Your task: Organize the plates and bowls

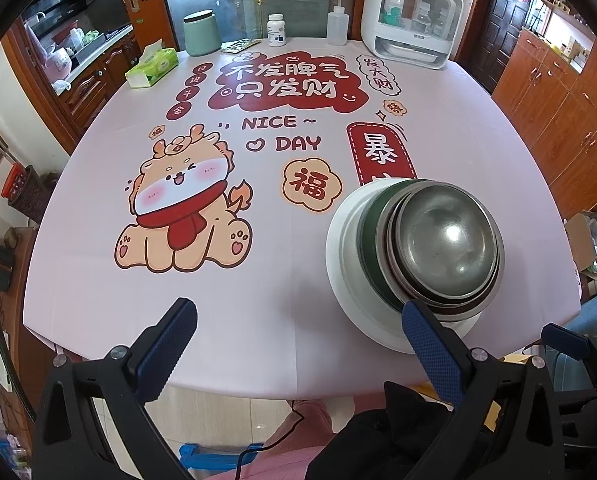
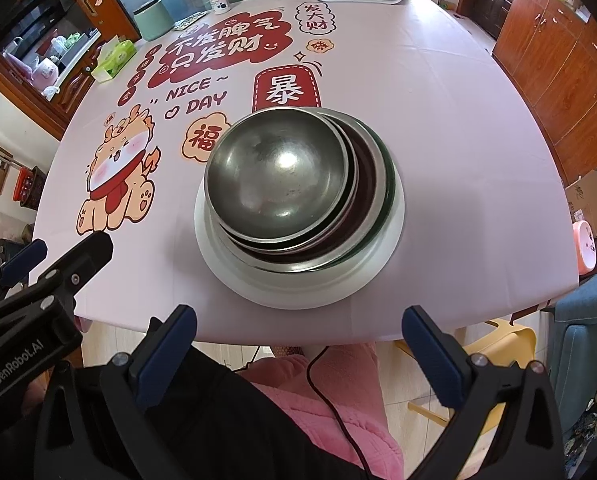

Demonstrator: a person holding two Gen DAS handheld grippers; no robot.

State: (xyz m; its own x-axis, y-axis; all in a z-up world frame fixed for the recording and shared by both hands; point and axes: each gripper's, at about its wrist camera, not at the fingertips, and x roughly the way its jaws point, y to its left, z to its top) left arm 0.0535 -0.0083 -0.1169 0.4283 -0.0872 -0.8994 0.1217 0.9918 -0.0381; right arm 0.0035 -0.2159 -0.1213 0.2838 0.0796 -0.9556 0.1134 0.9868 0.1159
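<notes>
a green tissue pack (image 1: 152, 67) is lying left of the mint canister (image 1: 201, 33) at the surface's (image 1: 478, 152) far edge; right of the canister, a white pill bottle (image 1: 277, 30), a squeeze bottle (image 1: 336, 24) and a white storage box (image 1: 410, 16) are standing.

Left wrist cam is held low at the near edge of the table (image 1: 258, 304), aimed fwd and slightly down across the printed cloth; the stacked bowls (image 1: 446, 240) are seen off to the right, close to the left gripper (image 1: 298, 344), whose fingers are spread wide. Right wrist cam is set further right, pulled back just past the table edge (image 2: 458, 200), facing the same way; the stack (image 2: 282, 184) is centred ahead of the right gripper (image 2: 298, 344), also spread. Shared by both views: the stack, cloth print, far-edge containers. Each gripper is caught at the other view's side.
</notes>
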